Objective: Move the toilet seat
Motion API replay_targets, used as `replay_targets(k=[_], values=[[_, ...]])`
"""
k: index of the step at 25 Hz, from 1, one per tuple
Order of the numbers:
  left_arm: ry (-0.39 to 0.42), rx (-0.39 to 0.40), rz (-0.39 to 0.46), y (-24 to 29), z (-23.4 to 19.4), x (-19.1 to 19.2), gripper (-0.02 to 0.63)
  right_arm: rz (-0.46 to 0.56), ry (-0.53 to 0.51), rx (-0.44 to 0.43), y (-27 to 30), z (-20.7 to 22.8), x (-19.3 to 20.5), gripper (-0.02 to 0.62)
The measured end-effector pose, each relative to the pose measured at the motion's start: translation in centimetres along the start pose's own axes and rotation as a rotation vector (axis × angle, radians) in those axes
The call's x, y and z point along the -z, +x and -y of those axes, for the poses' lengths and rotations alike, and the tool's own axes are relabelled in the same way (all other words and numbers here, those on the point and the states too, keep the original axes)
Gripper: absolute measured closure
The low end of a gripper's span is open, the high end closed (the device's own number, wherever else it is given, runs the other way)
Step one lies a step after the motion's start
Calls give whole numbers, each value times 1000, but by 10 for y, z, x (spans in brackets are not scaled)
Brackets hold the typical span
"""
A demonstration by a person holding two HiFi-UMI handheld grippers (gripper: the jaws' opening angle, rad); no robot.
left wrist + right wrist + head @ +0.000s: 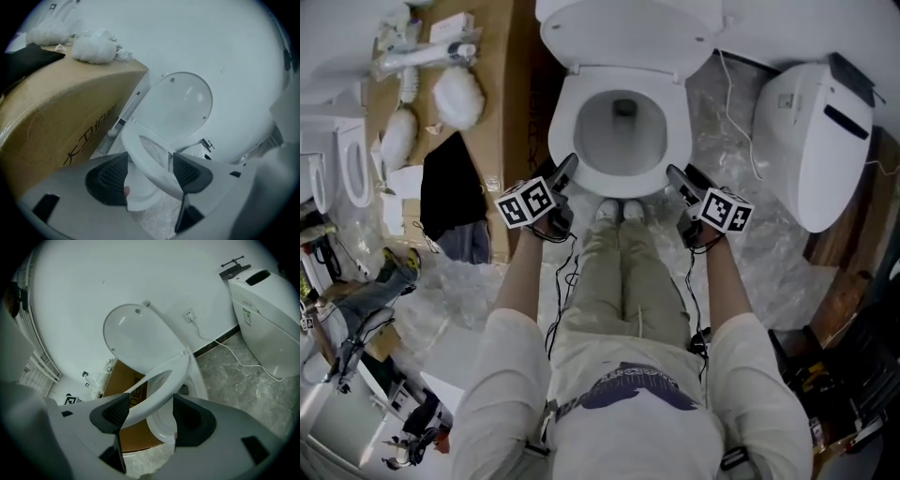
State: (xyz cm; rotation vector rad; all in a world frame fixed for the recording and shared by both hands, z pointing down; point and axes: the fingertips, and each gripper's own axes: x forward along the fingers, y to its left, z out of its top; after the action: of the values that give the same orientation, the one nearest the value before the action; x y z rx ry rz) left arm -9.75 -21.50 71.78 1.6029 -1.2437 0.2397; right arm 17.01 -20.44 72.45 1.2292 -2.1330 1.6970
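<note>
Closest in, my left gripper (150, 171) and right gripper (151, 413) each have their jaws spread, not clenched. They straddle the front of the toilet seat (562, 141), one at its left edge and one at its right. That ring hangs tilted above the bowl (159, 423), seemingly resting on one jaw per side, which I judge keeps it level. I count one seat, one lid (136, 343) upright at the far wall, two grippers and one brown carton (56, 126) on the left.
</note>
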Motion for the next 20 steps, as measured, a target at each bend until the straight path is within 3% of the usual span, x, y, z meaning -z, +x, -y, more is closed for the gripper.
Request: replay_targets(k=[20], values=[[6,-14,-69,0,25,-48,319,4,52,46,0,-22,-51,282]])
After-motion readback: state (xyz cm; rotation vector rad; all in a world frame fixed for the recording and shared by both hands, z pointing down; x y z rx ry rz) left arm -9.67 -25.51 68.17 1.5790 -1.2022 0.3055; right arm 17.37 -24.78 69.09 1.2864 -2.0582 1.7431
